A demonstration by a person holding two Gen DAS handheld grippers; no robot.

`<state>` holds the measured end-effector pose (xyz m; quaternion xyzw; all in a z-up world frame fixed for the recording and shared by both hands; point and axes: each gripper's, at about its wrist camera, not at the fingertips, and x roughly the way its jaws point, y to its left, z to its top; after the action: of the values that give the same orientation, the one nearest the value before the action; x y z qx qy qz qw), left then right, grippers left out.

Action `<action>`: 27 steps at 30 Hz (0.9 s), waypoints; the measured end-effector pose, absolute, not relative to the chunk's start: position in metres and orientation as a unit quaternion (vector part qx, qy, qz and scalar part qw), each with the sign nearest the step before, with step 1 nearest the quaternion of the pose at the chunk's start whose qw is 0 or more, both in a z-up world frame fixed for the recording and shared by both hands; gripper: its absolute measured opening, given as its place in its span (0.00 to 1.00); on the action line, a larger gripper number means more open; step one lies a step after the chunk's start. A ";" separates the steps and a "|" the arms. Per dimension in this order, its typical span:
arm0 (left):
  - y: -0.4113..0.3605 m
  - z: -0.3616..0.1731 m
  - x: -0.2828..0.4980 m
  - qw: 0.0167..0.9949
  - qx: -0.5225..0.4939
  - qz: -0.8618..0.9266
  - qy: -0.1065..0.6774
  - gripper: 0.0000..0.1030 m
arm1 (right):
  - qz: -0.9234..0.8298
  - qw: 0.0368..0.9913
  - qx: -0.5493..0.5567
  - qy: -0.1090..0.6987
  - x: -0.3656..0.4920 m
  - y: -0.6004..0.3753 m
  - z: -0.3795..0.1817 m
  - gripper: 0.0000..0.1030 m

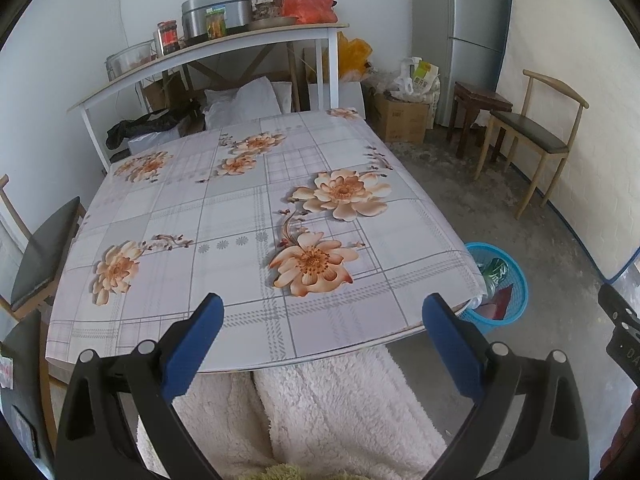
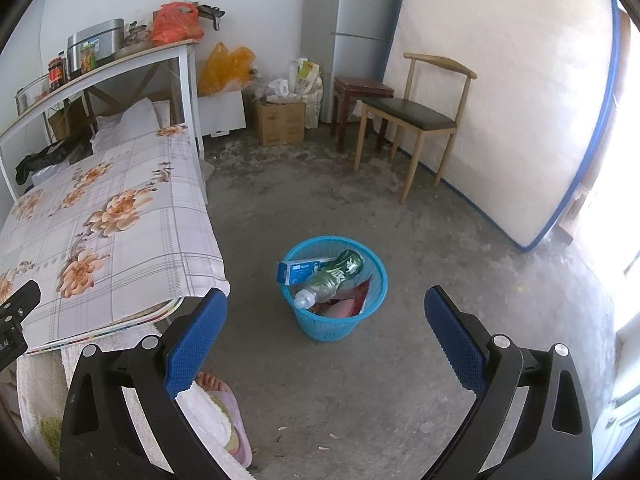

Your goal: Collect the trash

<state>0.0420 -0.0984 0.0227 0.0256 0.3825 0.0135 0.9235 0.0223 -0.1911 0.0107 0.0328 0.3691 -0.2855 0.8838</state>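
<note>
A blue mesh waste basket (image 2: pixel 338 322) stands on the concrete floor beside the table's corner. It holds a clear plastic bottle (image 2: pixel 320 286) with a green label, a blue carton (image 2: pixel 300 272) and red wrappers (image 2: pixel 352 300). My right gripper (image 2: pixel 325 314) hangs open above and in front of the basket, nothing between its blue pads. My left gripper (image 1: pixel 322 318) is open over the near edge of the table (image 1: pixel 240 208), which wears a flowered cloth with nothing on it. The basket (image 1: pixel 510 292) peeks out past the table's right corner in the left wrist view.
A person's legs in white fleece (image 1: pixel 320 408) and a slippered foot (image 2: pixel 224 400) are under the table's near edge. A white shelf (image 1: pixel 224 52) with pots and jars stands behind. A wooden chair (image 2: pixel 416 120), stool (image 2: pixel 360 92), boxes (image 2: pixel 280 122), fridge and a leaning mattress (image 2: pixel 512 112) line the room.
</note>
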 end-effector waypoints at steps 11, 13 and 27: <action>-0.097 0.024 0.042 0.924 0.024 0.015 0.381 0.95 | -0.285 0.885 0.032 0.367 0.023 -0.189 0.012 0.92; -0.096 0.024 0.042 0.924 0.023 0.016 0.380 0.95 | -0.285 0.885 0.031 0.367 0.023 -0.189 0.012 0.92; -0.096 0.025 0.041 0.924 0.022 0.017 0.381 0.95 | -0.284 0.886 0.029 0.366 0.024 -0.190 0.013 0.92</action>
<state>0.0414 -0.0961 0.0250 0.0220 0.3811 0.0170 0.9241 0.0236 -0.1895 0.0129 0.0295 0.3661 -0.2840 0.8857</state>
